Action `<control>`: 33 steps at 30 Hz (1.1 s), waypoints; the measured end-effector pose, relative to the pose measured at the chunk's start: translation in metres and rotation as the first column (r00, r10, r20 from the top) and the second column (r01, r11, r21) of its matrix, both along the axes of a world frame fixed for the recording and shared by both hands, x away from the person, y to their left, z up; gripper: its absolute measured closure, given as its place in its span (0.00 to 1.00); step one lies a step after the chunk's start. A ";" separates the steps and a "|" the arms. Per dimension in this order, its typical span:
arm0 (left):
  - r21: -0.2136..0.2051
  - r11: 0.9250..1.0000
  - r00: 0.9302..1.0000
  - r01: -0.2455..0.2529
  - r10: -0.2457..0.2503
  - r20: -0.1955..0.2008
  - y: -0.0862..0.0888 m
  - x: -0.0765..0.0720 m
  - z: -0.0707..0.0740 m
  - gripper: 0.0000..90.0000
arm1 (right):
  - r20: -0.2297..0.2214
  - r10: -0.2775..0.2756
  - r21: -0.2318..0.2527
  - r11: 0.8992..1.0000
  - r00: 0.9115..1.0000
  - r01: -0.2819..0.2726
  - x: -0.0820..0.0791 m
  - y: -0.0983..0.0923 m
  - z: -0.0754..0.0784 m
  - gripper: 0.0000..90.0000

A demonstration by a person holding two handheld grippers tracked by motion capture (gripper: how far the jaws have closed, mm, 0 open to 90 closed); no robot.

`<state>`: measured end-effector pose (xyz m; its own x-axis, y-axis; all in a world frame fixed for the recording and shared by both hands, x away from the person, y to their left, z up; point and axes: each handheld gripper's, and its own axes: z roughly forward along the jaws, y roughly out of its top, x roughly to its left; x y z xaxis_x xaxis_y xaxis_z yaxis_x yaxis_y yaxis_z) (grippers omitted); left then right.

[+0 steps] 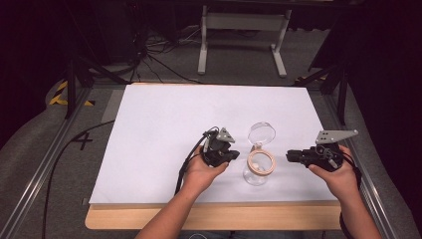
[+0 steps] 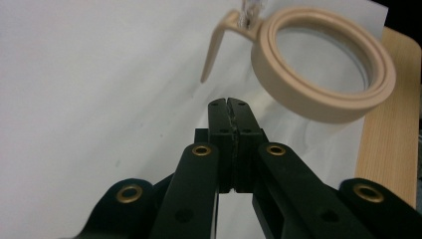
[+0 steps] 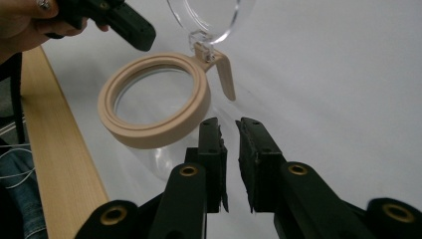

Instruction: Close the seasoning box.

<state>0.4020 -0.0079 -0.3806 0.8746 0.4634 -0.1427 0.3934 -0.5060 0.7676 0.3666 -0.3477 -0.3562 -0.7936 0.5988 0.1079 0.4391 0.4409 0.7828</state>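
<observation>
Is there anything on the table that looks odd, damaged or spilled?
Nothing looks spilled or broken. The clear jar stands upright on the white table, its hinged clear lid flipped open above the beige ring. The left gripper has its jaws shut; the right gripper has a narrow gap. Both are apart from the jar.

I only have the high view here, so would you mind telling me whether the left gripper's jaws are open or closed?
Observer: In the left gripper view, the left gripper has its jaws pressed together with nothing between them.
Operator: Thank you. And the right one?
Observer: The right gripper shows a narrow gap between its jaws, so it is slightly open and holds nothing.
Operator: Is the jar's lid on or off?
Observer: The clear lid is flipped up on its hinge, and the jar's beige collar stands open.
Operator: Is either gripper touching the jar?
Observer: No, both sets of fingertips stop short of the collar.
</observation>
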 end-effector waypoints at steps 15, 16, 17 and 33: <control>-0.091 0.995 0.997 -0.050 0.054 0.049 -0.005 0.032 0.038 1.00 | 0.005 0.124 0.072 0.990 0.992 -0.124 -0.007 0.035 0.007 0.99; -0.096 0.994 0.997 -0.051 0.056 0.053 -0.006 0.034 0.040 1.00 | 0.005 0.127 0.076 0.989 0.992 -0.127 -0.007 0.036 0.007 0.99; -0.106 0.993 0.997 -0.054 0.060 0.049 -0.007 0.034 0.040 1.00 | 0.007 0.129 0.084 0.988 0.992 -0.129 -0.008 0.037 0.007 0.99; -0.116 0.993 0.998 -0.024 0.030 0.057 -0.018 0.038 0.046 1.00 | 0.064 0.123 0.078 0.989 0.990 -0.127 -0.007 0.044 0.004 0.99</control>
<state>0.4399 -0.0264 -0.3348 0.8704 0.4704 -0.1452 0.3581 -0.4027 0.8424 0.3594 -0.3042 -0.3520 -0.8681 0.4855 0.1035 0.3368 0.4229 0.8412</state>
